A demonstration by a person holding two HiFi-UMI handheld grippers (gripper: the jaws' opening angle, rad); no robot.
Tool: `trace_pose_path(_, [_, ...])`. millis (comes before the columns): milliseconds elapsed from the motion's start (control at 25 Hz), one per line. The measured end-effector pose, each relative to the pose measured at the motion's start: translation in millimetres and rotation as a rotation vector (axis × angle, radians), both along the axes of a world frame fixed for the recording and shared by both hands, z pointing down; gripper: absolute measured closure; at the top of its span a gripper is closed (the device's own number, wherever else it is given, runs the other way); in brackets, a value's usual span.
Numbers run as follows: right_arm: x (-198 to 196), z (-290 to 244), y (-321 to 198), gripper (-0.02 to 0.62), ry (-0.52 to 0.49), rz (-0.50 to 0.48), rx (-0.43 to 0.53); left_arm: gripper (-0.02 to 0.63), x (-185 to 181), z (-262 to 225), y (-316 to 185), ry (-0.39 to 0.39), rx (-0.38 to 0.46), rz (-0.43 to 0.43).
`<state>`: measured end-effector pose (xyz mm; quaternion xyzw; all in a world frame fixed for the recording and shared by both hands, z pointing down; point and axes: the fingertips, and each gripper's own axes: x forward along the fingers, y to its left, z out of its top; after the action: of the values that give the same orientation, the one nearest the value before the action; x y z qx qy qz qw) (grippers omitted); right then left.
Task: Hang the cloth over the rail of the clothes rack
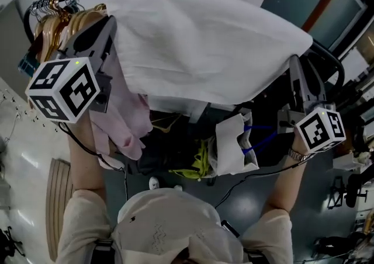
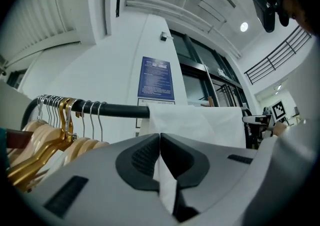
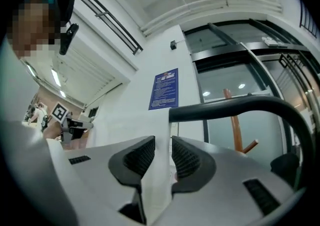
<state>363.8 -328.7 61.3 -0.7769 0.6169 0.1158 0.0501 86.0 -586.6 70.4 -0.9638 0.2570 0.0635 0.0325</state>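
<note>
Starting far left: wooden hangers [image 1: 55,23] sit bunched at the end of the black rail [image 2: 120,110], w/ a pink garment [image 1: 125,117] drooping below them.

Next, left gripper [image 2: 160,142]: jaws clenched, tips meeting, w/ a fold of the white cloth [image 1: 198,41] nipped between the pads lower down. It sits just beside the hangers, at the cloth's left edge.

Middle: cloth is up on the rack, draped across the rail in a broad sheet. Left gripper view shows it folding over the top of the bar. Head view shows it spread wide btwn the two grippers, w/ a few creases and a near edge that doesn't hang level.

Right: right gripper [image 3: 163,155] has the cloth's other edge btwn its jaws. They stand a narrow gap apart w/ fabric filling that gap pad to pad, so I read it as a grip, not a release. Rail bends downward just past it.

Judgement: main step looks done, i.e. cloth is over the rail. Left to do, prob.: even out the hang on both sides, then let go w/ both grippers and pull clear w/o dragging it off. How much hangs on the far side can't be seen.
</note>
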Motion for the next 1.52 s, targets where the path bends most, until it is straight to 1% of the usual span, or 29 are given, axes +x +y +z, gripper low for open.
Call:
trace_pose_path(80, [-8.3,0.2,-1.8,0.5,0.01,-0.043,-0.003,0.588,-2.4,-6.3,-1.5,-0.005,0.015,0.002])
trace_pose_path(120, [-10.5,-0.2,-1.0,0.5,0.012,-0.047,-0.003,0.588,-4.1,-9.6,-2.1,-0.005,0.021,0.0])
trace_pose_path(160, [-11.1,-2.2,0.7,0.502,0.01,-0.038,0.0,0.588,-6.1,-13.0,-3.0,0.001,0.023,0.0])
trace_pose_path(240, [-12.9,-13.5,6.0,0.559,0.013,-0.017,0.02,0.588,-10.0,-21.9,-6.1,0.018,0.026,0.002])
trace_pose_path(360, [-16.7,-37.8,15.5,0.572,0.012,-0.019,0.077,0.588,-11.0,-50.1,-9.9,0.045,0.074,-0.009])
trace_pose_path(440, [-12.5,-49.2,22.8,0.574,0.001,0.001,0.106,0.588,-8.5,-64.9,-8.0,0.057,0.095,-0.009])
trace_pose_path(520, [-4.1,-48.0,27.8,0.574,-0.03,0.032,0.115,0.588,-5.1,-61.5,-6.9,0.065,0.07,0.016])
trace_pose_path(600, [1.7,-37.5,26.3,0.574,-0.052,0.054,0.104,0.588,-1.1,-47.9,-11.3,0.071,0.033,0.037])
trace_pose_path(640, [1.9,-31.9,23.7,0.574,-0.049,0.059,0.097,0.586,-0.3,-41.7,-14.8,0.077,0.025,0.036])
trace_pose_path(720, [-3.2,-25.2,20.4,0.572,-0.024,0.06,0.093,0.586,-2.3,-35.9,-17.8,0.096,0.034,0.019])
trace_pose_path(800, [-9.2,-25.3,22.0,0.572,-0.009,0.057,0.1,0.586,-9.8,-39.5,-15.3,0.128,0.067,-0.013])
trace_pose_path(880, [-6.2,-26.7,27.9,0.571,-0.03,0.081,0.122,0.585,-22.0,-45.8,-14.5,0.165,0.1,-0.072])
trace_pose_path(1040, [8.3,-12.7,49.9,0.571,-0.072,0.211,0.155,0.584,-53.2,-46.7,-14.7,0.203,0.171,-0.249])
trace_pose_path(1080, [7.9,-7.3,52.9,0.572,-0.069,0.229,0.149,0.585,-60.3,-46.0,-11.8,0.218,0.188,-0.279])
trace_pose_path(1120, [4.1,-1.9,53.5,0.572,-0.057,0.231,0.135,0.586,-65.2,-44.7,-6.1,0.232,0.204,-0.291])
trace_pose_path(1200, [-9.9,12.6,48.9,0.572,-0.033,0.192,0.113,0.586,-65.4,-35.3,9.5,0.242,0.216,-0.26])
trace_pose_path(1320, [-41.3,46.8,32.4,0.574,-0.003,0.075,0.105,0.592,-48.5,-2.0,32.2,0.272,0.206,-0.146])
trace_pose_path(1360, [-54.2,63.1,24.4,0.574,0.006,0.032,0.089,0.592,-40.2,15.9,40.3,0.26,0.204,-0.107])
trace_pose_path(1440, [-78.0,101.3,7.3,0.574,0.006,-0.04,0.04,0.594,-21.9,60.5,57.4,0.187,0.221,-0.043])
trace_pose_path(1520, [-95.8,140.2,-7.4,0.572,-0.024,-0.078,-0.011,0.593,-2.6,108.2,75.4,0.085,0.248,0.008])
